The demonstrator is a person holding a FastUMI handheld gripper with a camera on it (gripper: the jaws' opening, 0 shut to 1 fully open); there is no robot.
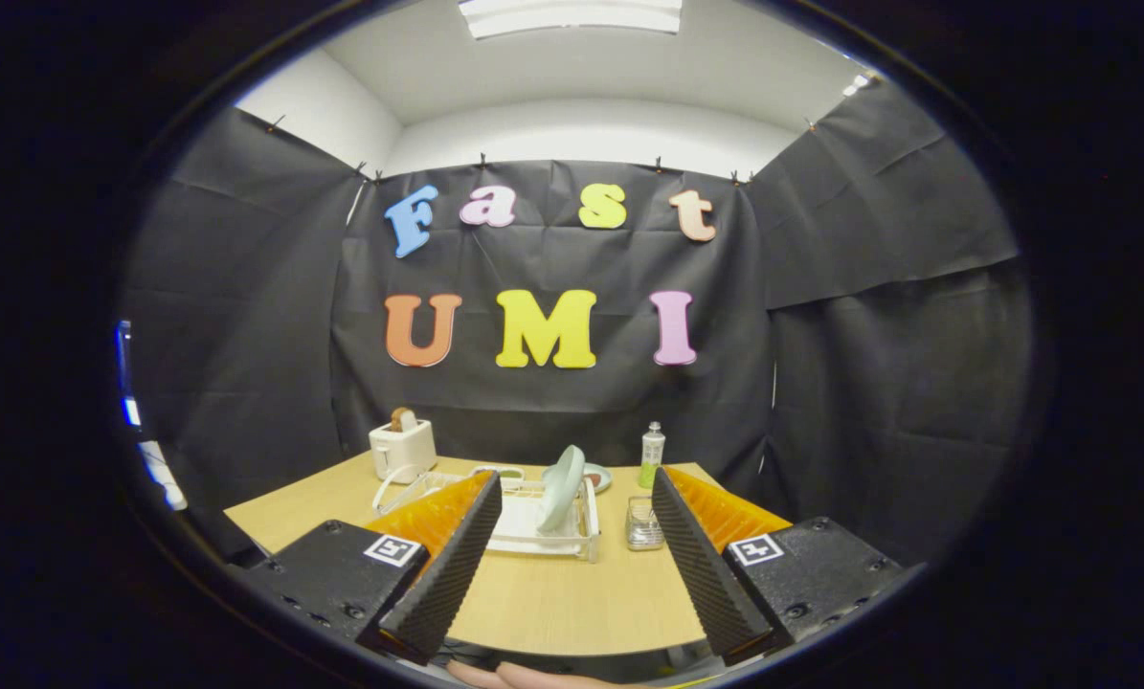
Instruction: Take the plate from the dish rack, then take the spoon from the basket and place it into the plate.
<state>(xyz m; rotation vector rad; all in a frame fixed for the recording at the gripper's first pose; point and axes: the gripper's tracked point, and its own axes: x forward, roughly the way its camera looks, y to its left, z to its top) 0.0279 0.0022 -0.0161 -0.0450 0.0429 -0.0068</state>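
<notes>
pale green plate [562, 486] upright in dish rack [586, 536] — untaken; gripper [568, 560] fingers apart, empty, short of rack; next: advance, straddle plate rim.

Pale green round plate [561, 486] in white wire dish rack [543, 524]; light wood-grain table [572, 603]; white toaster [403, 449]; gripper [572, 555] fingers [442, 565] had orange sides, black ridged pads, spread apart; clear bottle [651, 455] held green liquid

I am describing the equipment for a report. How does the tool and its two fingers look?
The tool has two wedge-shaped fingers with black ribbed inner pads and orange ridged outer sides. Each finger sits on a black block with screws and a square black-and-white marker.
</notes>
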